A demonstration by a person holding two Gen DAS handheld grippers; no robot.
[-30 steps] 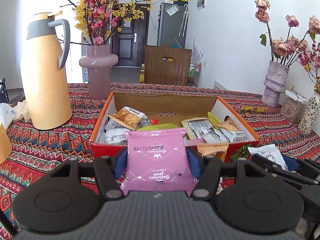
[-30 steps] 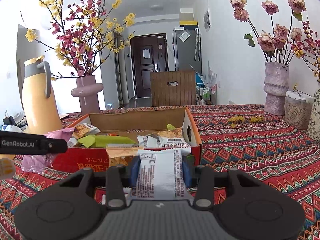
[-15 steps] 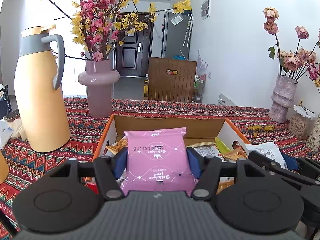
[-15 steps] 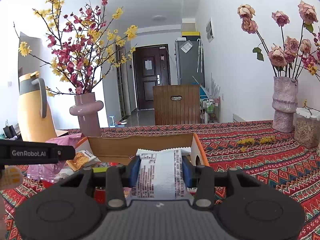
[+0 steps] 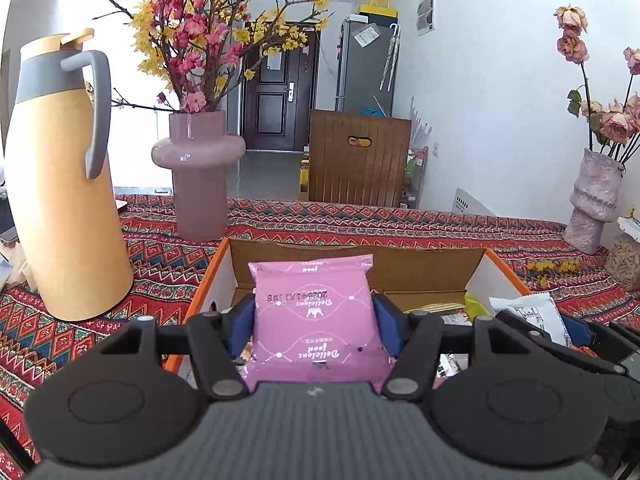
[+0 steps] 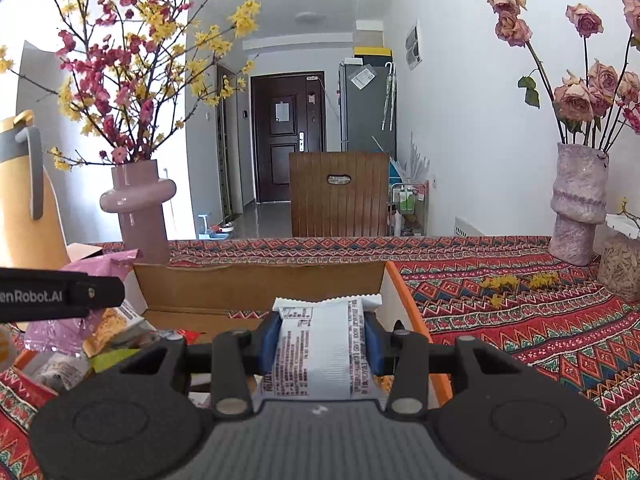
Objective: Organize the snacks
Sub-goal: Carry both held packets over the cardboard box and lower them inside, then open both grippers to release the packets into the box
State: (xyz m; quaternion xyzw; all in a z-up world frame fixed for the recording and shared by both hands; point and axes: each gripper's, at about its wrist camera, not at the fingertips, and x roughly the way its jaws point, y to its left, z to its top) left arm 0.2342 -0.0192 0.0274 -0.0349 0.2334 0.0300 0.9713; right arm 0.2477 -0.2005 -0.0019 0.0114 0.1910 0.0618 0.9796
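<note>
My left gripper [image 5: 314,318] is shut on a pink snack packet [image 5: 314,320], held upright above the near part of an open cardboard box [image 5: 360,258] with orange edges. Over the same box's right half my right gripper [image 6: 320,340] is shut on a white printed snack packet [image 6: 318,354]. Inside the box [image 6: 256,280] lie several loose snack packets [image 6: 116,322]. In the left wrist view the right gripper [image 5: 568,330] with its white packet shows at the right. The right wrist view has the left gripper [image 6: 60,296] and the pink packet [image 6: 100,268] at its left edge.
A tall yellow thermos jug [image 5: 60,184] stands left of the box, with a pink vase of blossom branches [image 5: 198,176] behind it. A pale vase of dried roses [image 6: 578,208] and a jar [image 6: 620,264] stand at the far right. The table carries a red patterned cloth [image 6: 520,312].
Both grippers have moved forward over the box with their packets, which now hang above its interior instead of in front of its near wall. The grips are unchanged.
</note>
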